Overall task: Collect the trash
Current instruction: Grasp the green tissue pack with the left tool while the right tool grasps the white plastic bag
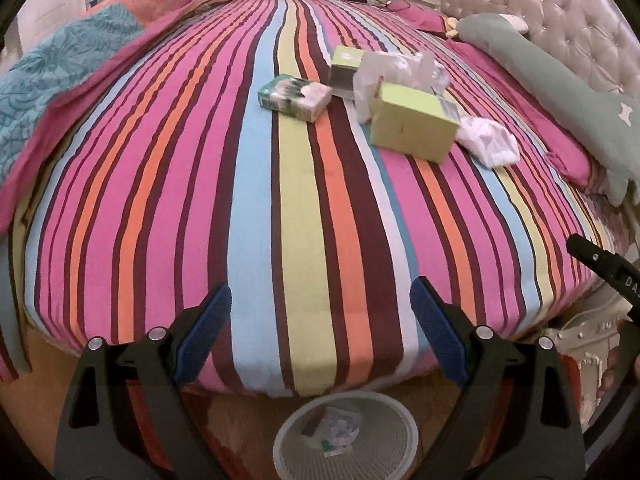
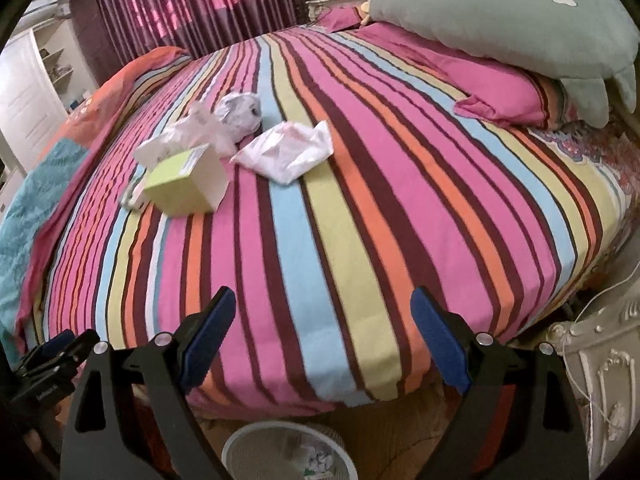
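Observation:
Trash lies on the striped bed (image 1: 200, 208): a yellow-green box (image 1: 414, 126), a green-and-white carton (image 1: 296, 96), a smaller green box (image 1: 346, 66), clear crumpled plastic (image 1: 400, 70) and a crumpled white tissue (image 1: 488, 140). From the right wrist view the yellow-green box (image 2: 182, 184), a flat white tissue (image 2: 288, 152) and a crumpled wad (image 2: 240, 114) show. My left gripper (image 1: 322, 320) hangs open and empty over the bed's near edge. My right gripper (image 2: 322, 324) is likewise open and empty. A white mesh bin (image 1: 346, 436) with some trash inside stands on the floor below.
A grey-green plush pillow (image 1: 568, 108) and pink pillow (image 2: 504, 88) lie by the tufted headboard (image 1: 560, 12). A folded quilt (image 1: 60, 80) covers the bed's left side. A white carved nightstand (image 2: 600, 380) stands at right. The bin (image 2: 288, 452) shows below the right gripper too.

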Action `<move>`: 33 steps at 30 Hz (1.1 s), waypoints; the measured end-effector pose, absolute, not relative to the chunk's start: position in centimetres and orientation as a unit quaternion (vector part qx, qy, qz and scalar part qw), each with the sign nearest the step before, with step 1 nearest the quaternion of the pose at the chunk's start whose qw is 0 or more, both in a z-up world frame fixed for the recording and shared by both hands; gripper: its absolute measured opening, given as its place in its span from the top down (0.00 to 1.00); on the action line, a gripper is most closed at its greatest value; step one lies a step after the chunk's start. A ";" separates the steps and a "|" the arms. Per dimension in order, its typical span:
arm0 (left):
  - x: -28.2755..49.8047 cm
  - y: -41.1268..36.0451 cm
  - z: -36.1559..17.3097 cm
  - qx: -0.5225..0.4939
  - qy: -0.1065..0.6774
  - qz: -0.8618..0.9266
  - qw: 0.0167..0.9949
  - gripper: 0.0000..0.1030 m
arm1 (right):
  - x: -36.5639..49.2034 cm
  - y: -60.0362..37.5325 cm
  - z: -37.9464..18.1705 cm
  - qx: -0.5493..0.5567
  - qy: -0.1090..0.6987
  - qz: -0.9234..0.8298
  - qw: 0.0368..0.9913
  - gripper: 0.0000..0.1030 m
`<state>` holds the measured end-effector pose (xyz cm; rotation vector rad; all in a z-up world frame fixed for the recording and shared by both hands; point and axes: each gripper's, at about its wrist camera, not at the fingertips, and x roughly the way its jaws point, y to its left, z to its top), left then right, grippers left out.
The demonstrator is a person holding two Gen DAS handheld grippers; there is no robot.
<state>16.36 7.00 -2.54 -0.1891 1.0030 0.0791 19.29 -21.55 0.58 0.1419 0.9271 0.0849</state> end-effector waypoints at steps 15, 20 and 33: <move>22.9 10.9 -2.8 -0.138 0.478 0.059 0.865 0.14 | 24.9 -20.3 0.4 0.047 0.449 0.050 0.891 0.17; 25.8 12.3 -2.3 -0.148 0.472 0.068 0.866 0.14 | 26.7 -19.5 0.6 0.047 0.446 0.059 0.892 0.17; 32.7 13.4 -3.0 -0.057 0.472 0.042 0.879 0.14 | 32.7 -18.2 -0.1 0.010 0.465 0.082 0.881 0.17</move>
